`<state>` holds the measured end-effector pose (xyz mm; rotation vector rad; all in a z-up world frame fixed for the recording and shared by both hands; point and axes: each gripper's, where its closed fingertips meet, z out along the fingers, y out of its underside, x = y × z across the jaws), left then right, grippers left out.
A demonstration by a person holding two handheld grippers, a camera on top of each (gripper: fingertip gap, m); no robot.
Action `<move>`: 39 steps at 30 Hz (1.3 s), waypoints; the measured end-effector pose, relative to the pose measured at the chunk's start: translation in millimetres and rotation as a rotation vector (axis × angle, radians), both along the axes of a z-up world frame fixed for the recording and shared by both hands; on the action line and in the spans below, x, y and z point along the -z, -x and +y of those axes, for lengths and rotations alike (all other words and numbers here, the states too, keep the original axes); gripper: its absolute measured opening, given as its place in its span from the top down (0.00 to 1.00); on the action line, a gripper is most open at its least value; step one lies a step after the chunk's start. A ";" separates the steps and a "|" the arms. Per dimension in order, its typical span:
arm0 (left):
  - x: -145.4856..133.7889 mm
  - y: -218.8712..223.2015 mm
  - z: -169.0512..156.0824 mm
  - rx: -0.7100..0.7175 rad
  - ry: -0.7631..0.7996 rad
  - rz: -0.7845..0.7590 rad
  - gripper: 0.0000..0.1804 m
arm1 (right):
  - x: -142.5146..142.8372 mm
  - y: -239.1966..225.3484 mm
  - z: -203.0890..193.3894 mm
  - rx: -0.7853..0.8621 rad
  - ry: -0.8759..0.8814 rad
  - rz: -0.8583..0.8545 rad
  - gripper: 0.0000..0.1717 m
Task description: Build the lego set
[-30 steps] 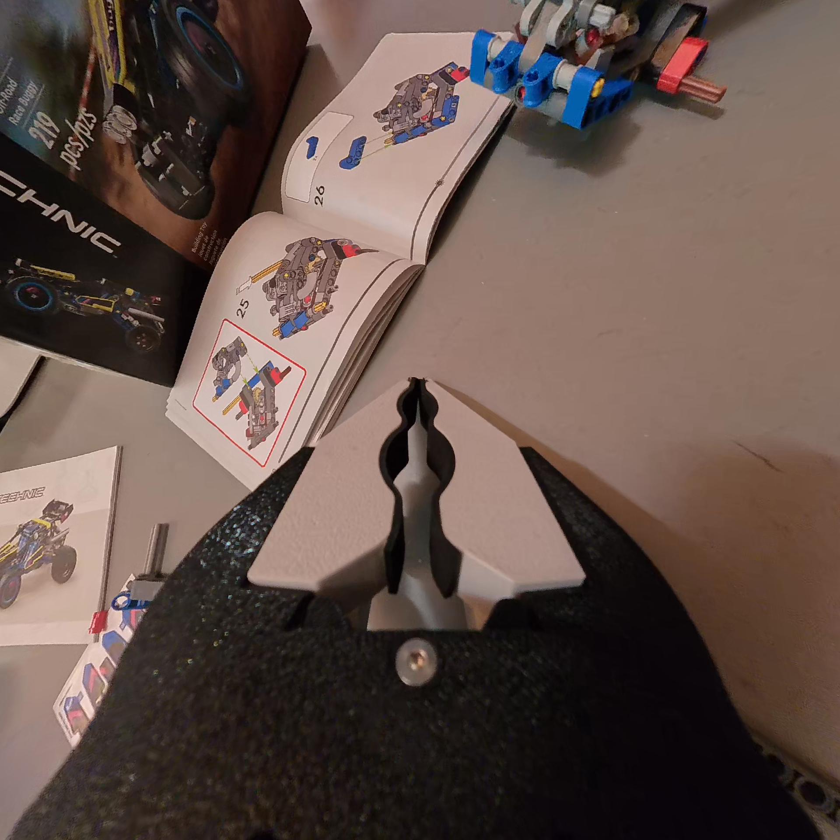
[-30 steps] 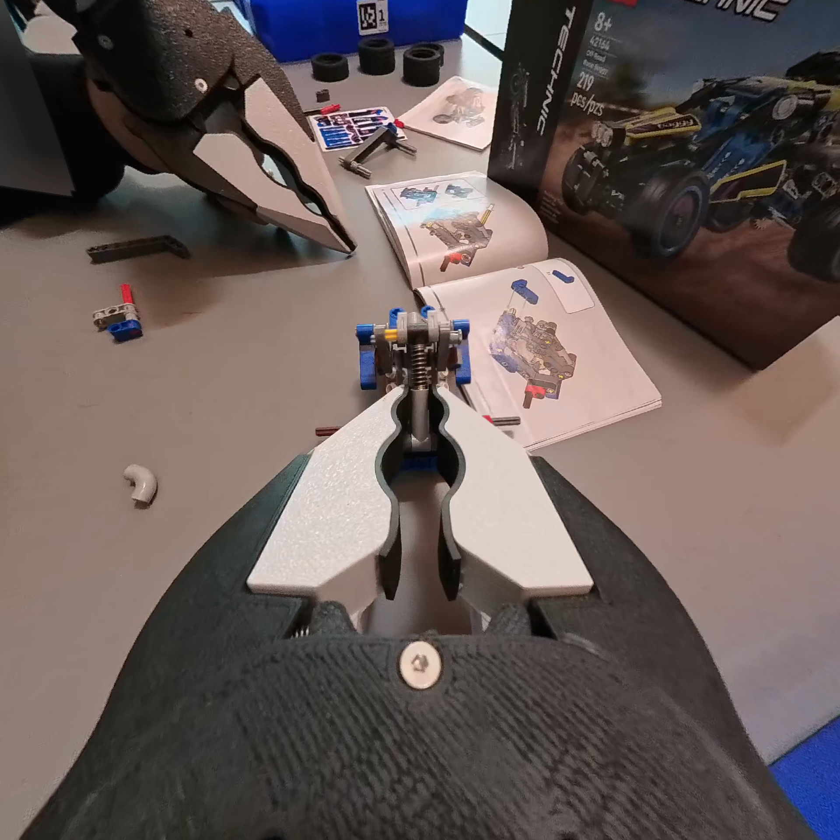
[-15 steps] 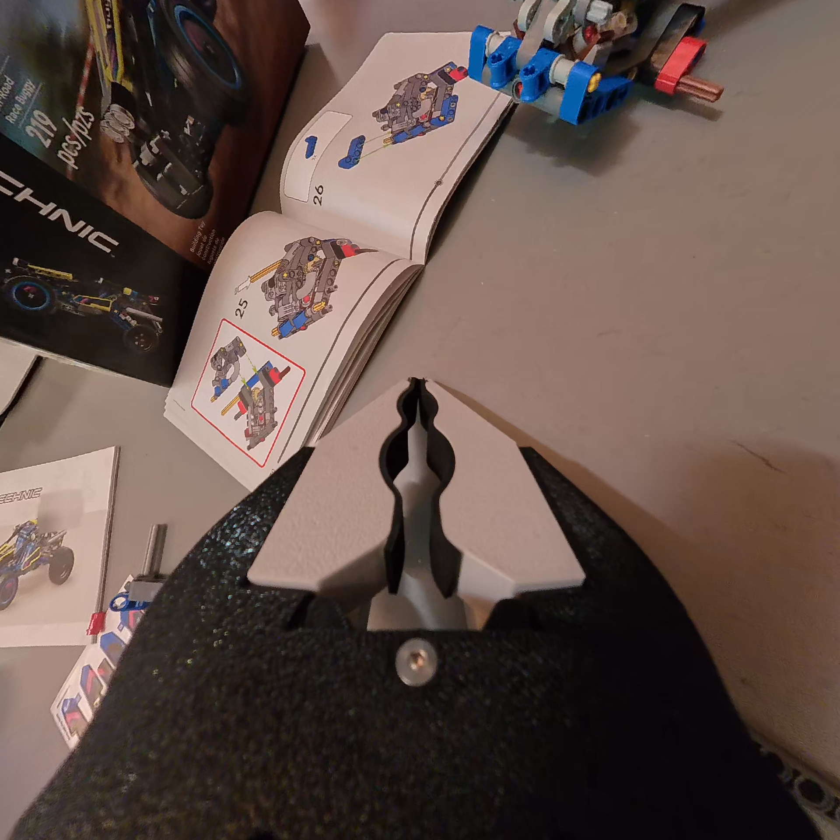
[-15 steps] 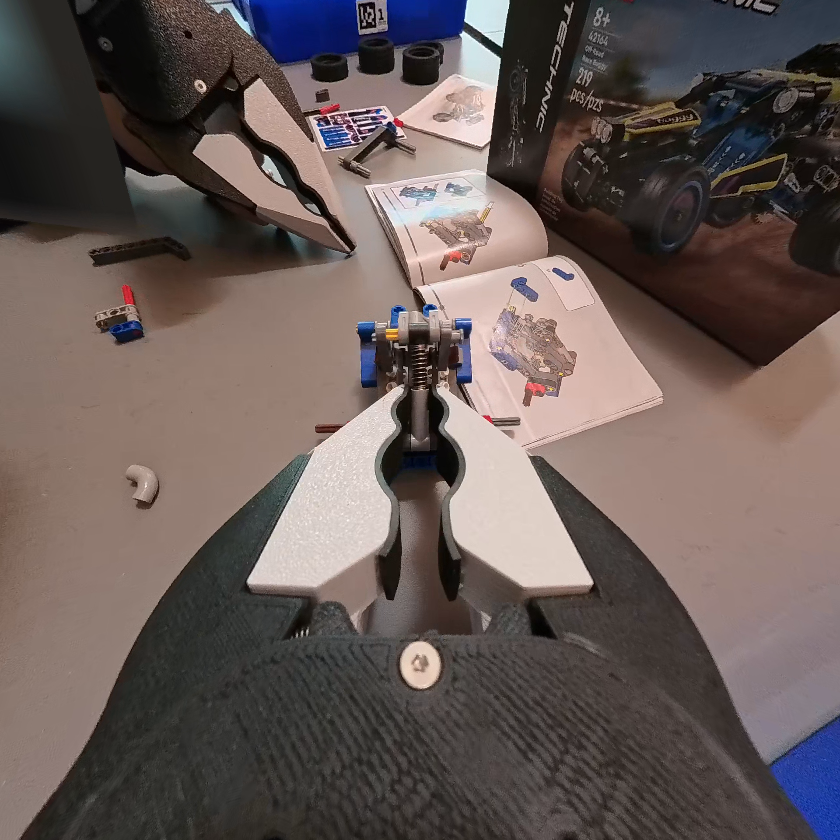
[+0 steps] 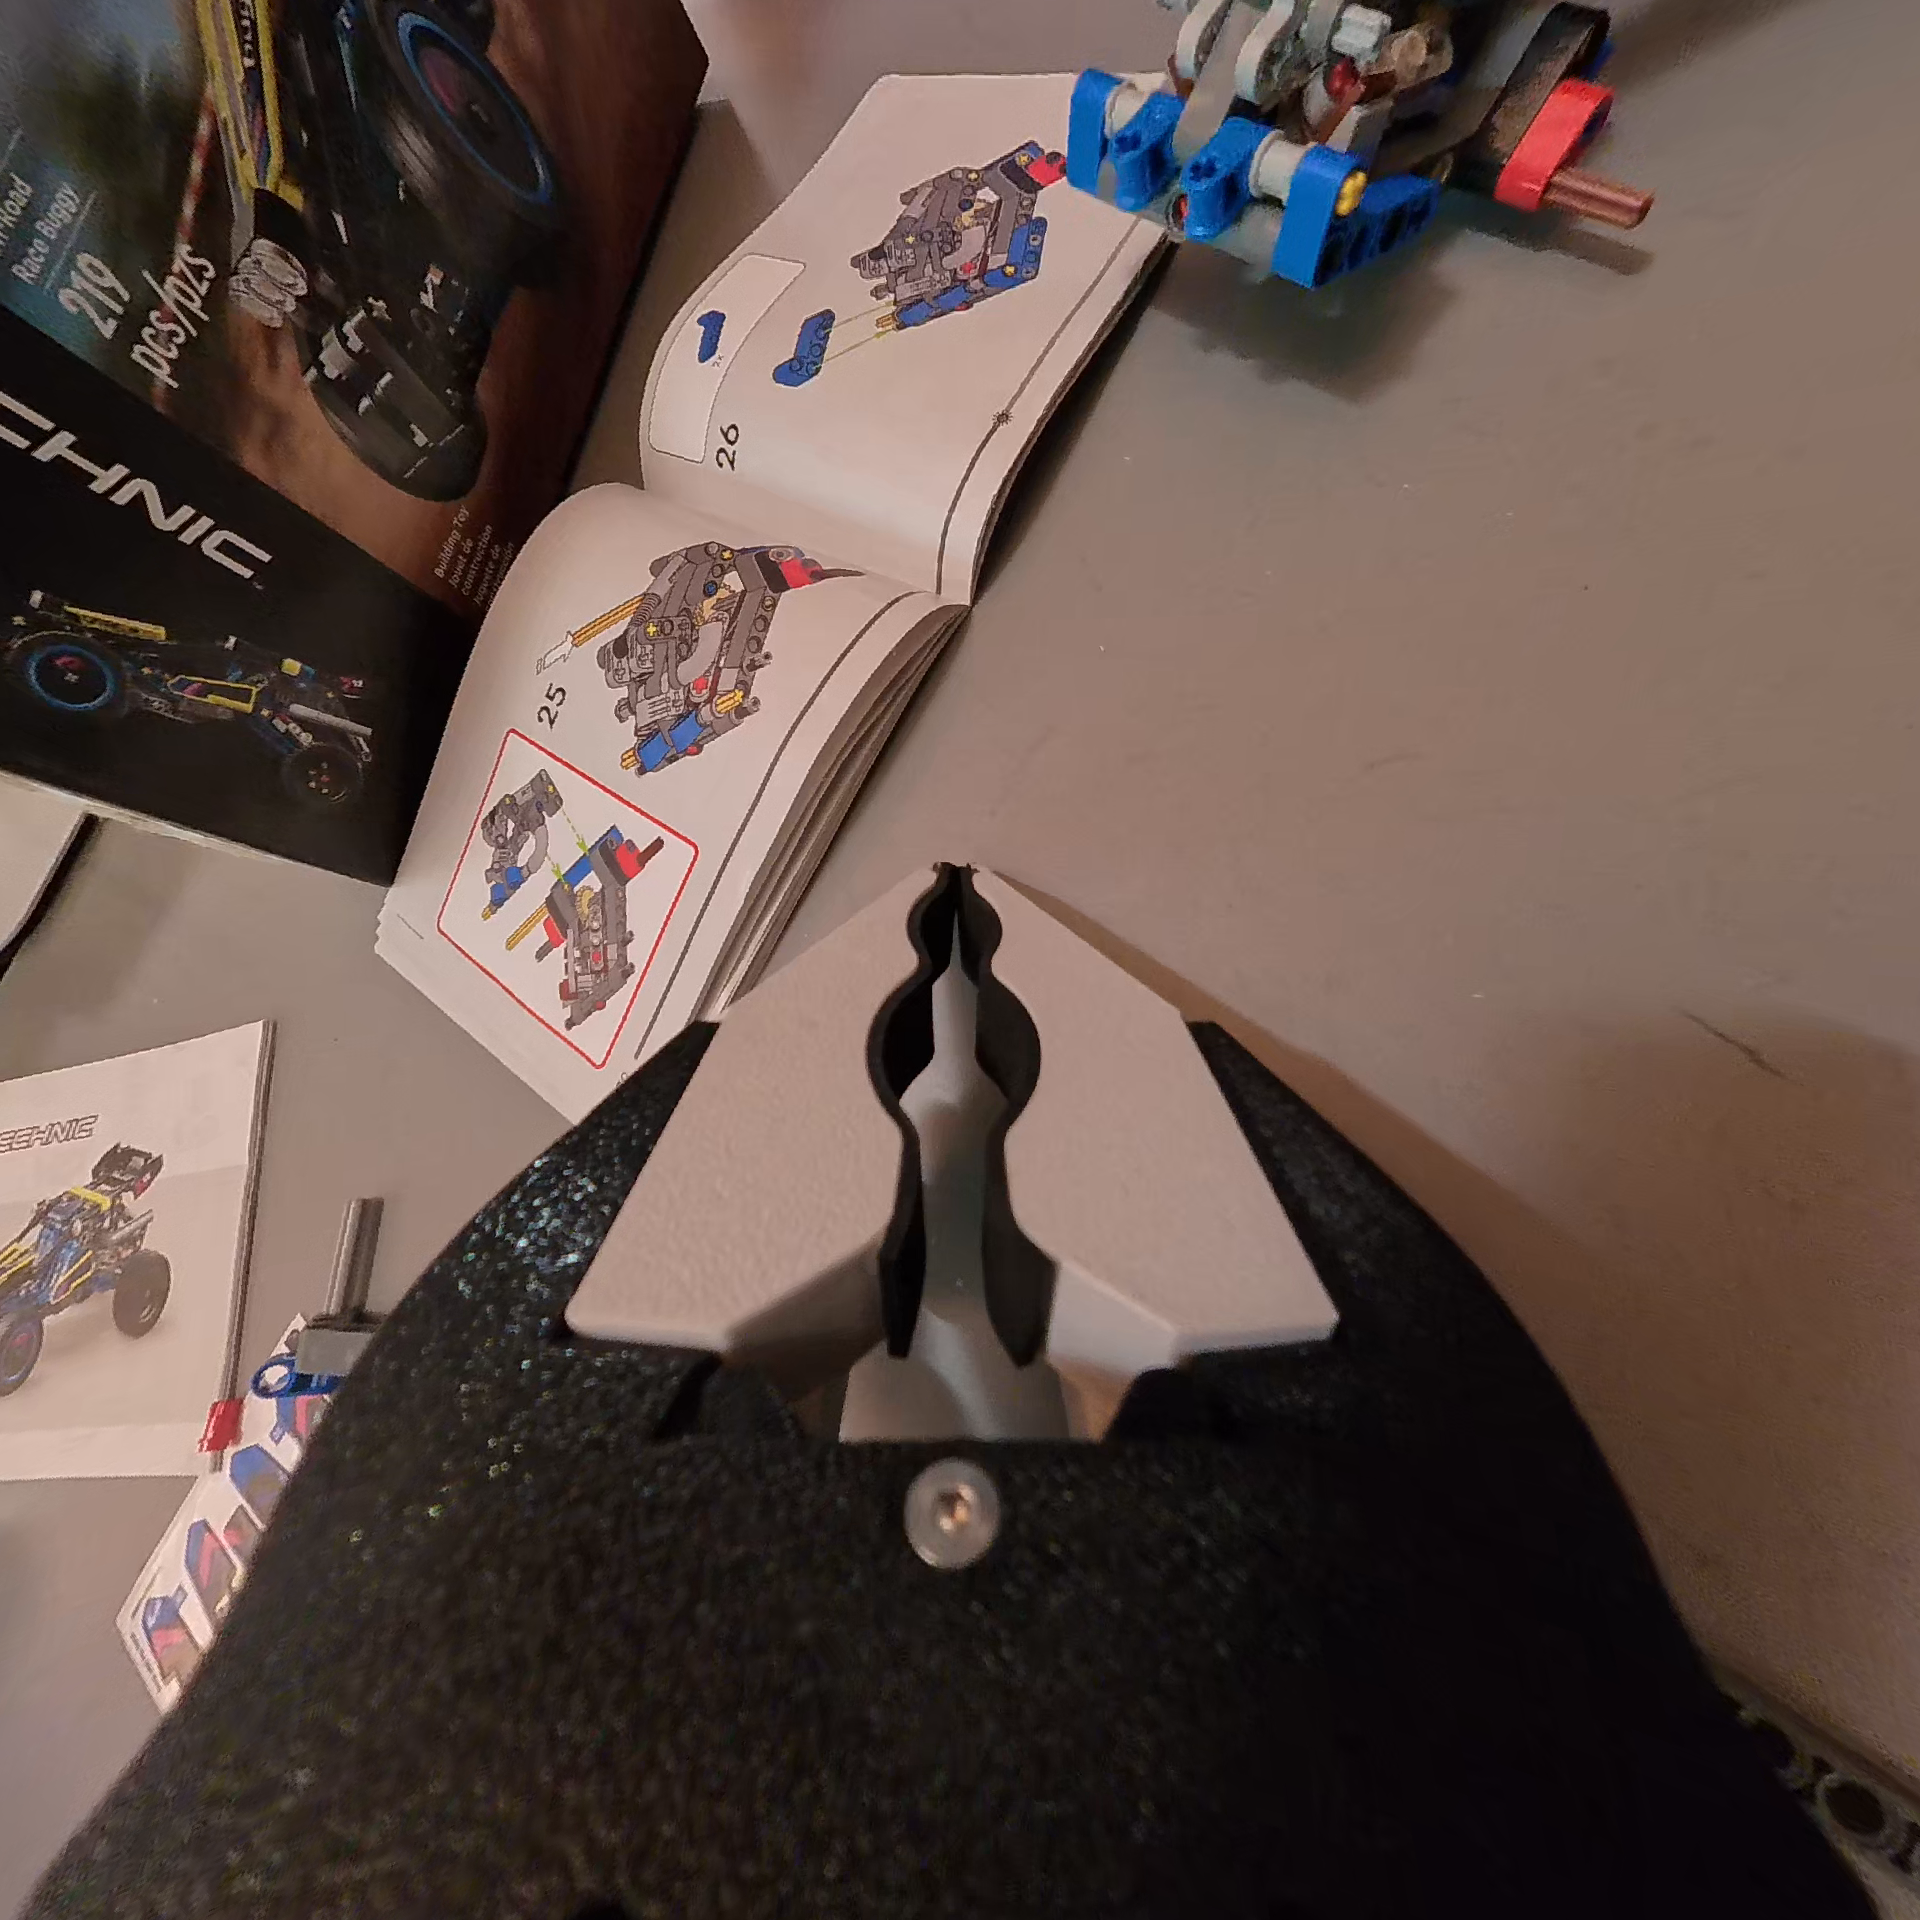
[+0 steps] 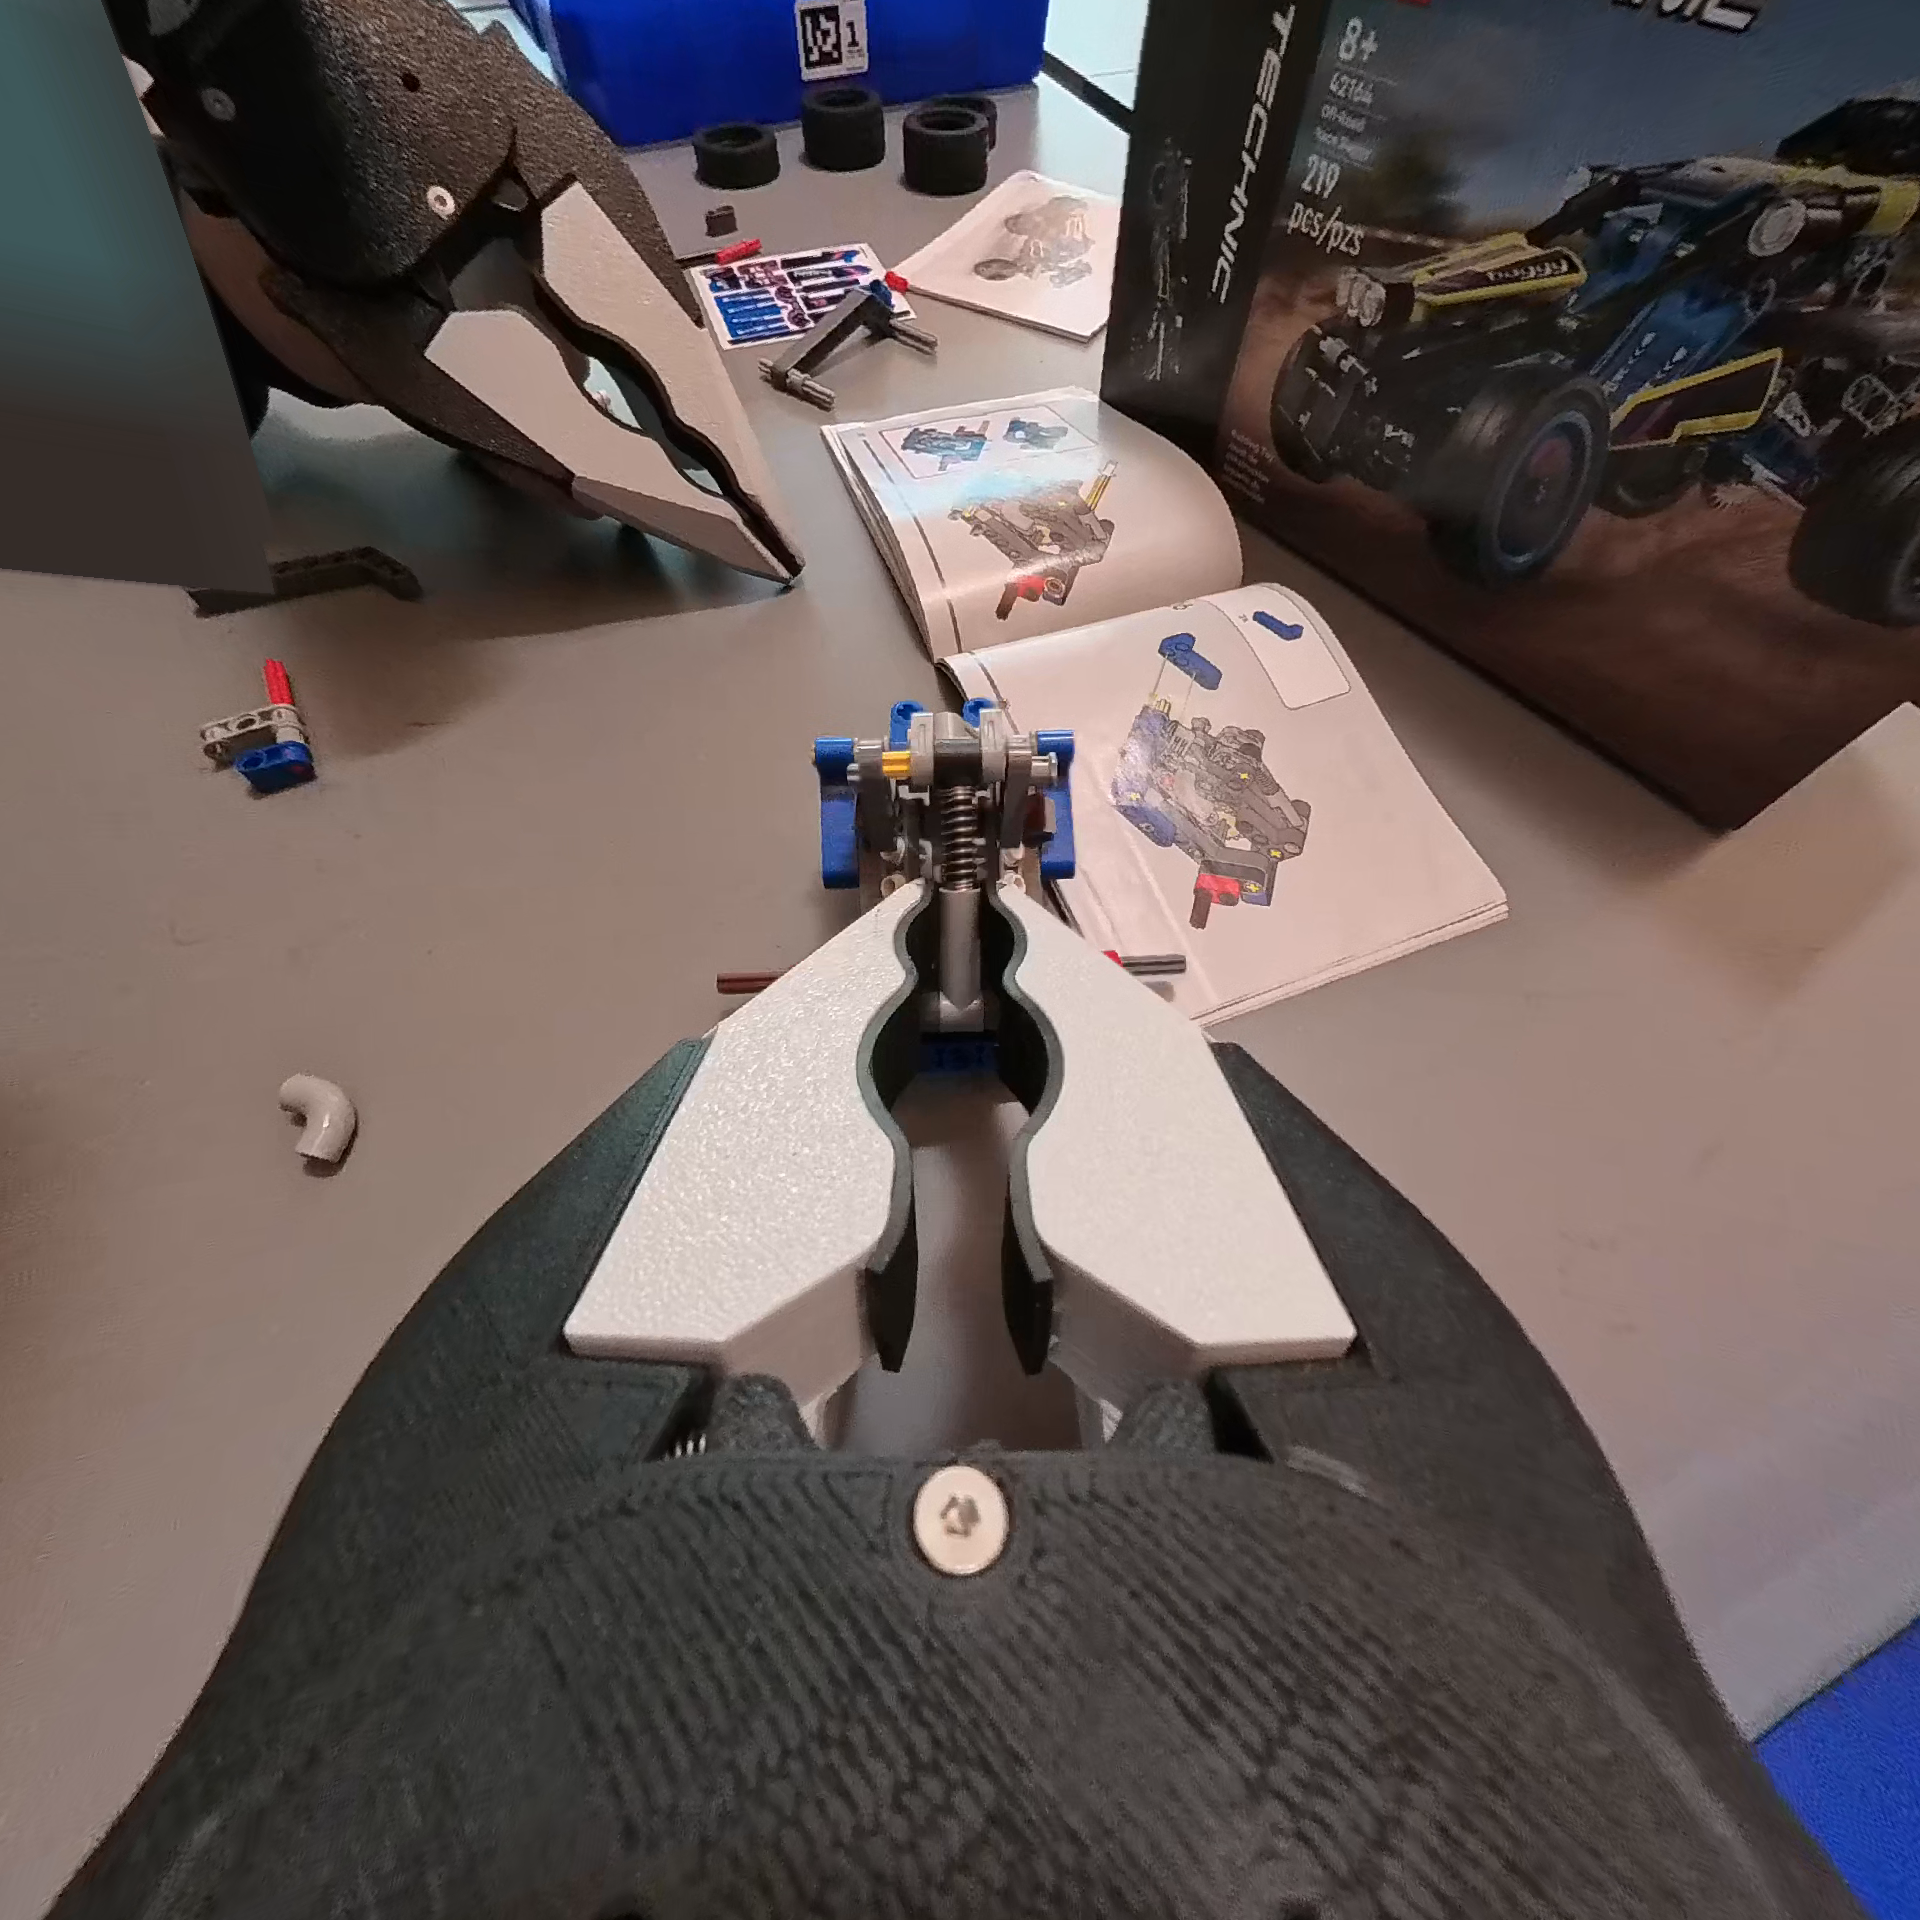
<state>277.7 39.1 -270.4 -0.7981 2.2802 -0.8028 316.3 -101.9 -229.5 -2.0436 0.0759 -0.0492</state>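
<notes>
almost nothing has moved since the earlier frames: both grippers sit where they were, and the model in the left view has only slipped a touch toward the top edge. right gripper (image 6: 958,894) has its fingers clamped on the grey shock tube of the blue-and-grey model (image 6: 940,790), which stands on the grey table (image 6: 520,935) touching the edge of the open booklet (image 6: 1299,810). left gripper (image 5: 954,871) has its fingers together on nothing, tips down near the table just beside the booklet's page edge (image 5: 831,790). as a judgement, the build looks partway: the chassis core is together, while three tyres (image 6: 842,130), a sticker sheet (image 6: 790,291), a grey elbow (image 6: 320,1117) and a small red-and-blue piece (image 6: 260,732) lie loose. right gripper points forward and low, level with the model; left gripper angles steeply down, well apart from it
</notes>
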 end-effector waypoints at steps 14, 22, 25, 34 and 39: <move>0.1 -0.2 -0.2 0.001 0.000 0.000 1.00 | -24.1 -2.3 -3.4 0.046 -0.233 0.506 0.98; 0.0 -0.3 -0.2 0.002 -0.003 -0.004 1.00 | -34.2 -3.6 -4.5 0.026 -0.345 0.635 0.98; 0.1 -0.4 -0.2 0.002 -0.003 -0.004 1.00 | -37.7 -2.6 -3.9 0.012 -0.374 0.659 0.98; 0.1 -0.5 -0.2 0.002 -0.007 -0.008 1.00 | -42.8 -1.8 -2.9 0.002 -0.378 0.549 0.98; 0.1 -0.5 -0.1 0.002 -0.008 -0.009 1.00 | -43.4 -5.5 -7.0 0.019 -0.369 0.521 0.98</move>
